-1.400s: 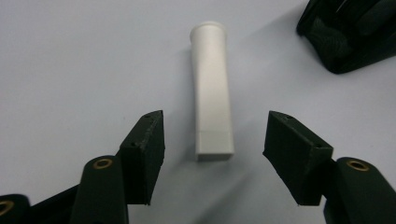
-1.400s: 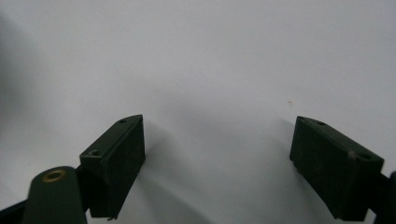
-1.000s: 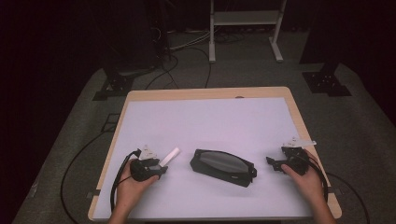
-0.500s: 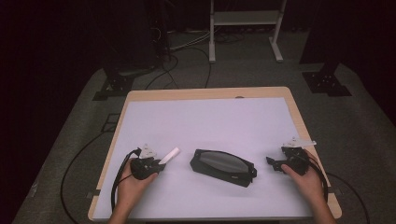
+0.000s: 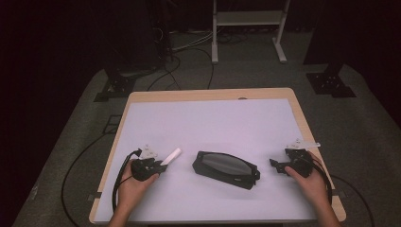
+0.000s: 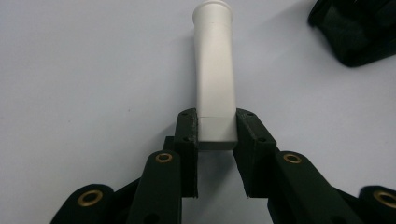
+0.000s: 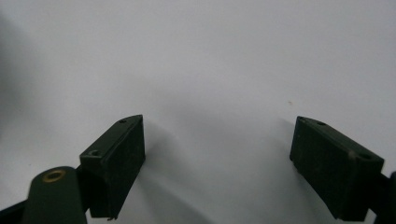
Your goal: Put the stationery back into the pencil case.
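Note:
A white tube with a flared far end lies on the white table cover at the front left. My left gripper is shut on its near end. In the left gripper view both pads press the tube from either side, at my left gripper. A black zipped case lies flat in the middle front; its corner appears past the tube. My right gripper rests at the front right, pointing toward the case. Its jaws stand wide apart over bare cover at my right gripper.
The wooden table rim borders the cover. A hand holds each gripper at the near edge. Beyond the table, a white frame stand, black stand bases and cables lie on the grey floor.

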Available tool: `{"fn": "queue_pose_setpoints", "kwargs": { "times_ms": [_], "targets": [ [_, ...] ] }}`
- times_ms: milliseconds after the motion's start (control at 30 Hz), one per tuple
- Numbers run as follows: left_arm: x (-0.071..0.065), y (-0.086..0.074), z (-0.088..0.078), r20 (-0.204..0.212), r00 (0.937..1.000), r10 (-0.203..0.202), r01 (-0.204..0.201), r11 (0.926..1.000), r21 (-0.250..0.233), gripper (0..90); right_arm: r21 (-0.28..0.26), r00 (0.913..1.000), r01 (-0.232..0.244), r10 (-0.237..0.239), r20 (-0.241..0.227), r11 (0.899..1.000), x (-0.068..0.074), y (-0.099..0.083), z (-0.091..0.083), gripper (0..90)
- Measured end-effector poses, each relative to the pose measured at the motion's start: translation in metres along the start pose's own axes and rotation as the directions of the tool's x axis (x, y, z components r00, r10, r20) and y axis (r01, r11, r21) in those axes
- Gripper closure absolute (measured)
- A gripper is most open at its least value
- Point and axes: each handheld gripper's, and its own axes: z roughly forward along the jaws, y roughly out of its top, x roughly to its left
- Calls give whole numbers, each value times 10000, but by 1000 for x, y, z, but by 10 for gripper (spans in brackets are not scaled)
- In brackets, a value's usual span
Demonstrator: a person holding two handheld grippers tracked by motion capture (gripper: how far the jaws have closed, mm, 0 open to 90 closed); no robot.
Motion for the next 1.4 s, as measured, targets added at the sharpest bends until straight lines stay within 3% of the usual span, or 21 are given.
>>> {"fn": "queue_pose_setpoints", "kwargs": {
  "times_ms": [467, 767, 1400],
  "targets": [
    [-9, 12, -27, 469, 9984, 303, -250, 9936, -1098, 714, 7, 10000, -14, 14, -2, 10000, 0, 0, 0, 168],
    [-18, 18, -33, 848, 9938, 720, -598, 9885, -1391, 714, 0, 10000, -2, 2, -2, 10000, 0, 0, 0, 168],
    [-38, 38, -44, 1623, 9714, 1735, -1376, 9678, -2109, 713, 9, 10000, -19, 19, -3, 10000, 0, 0, 0, 168]
  ]
}}
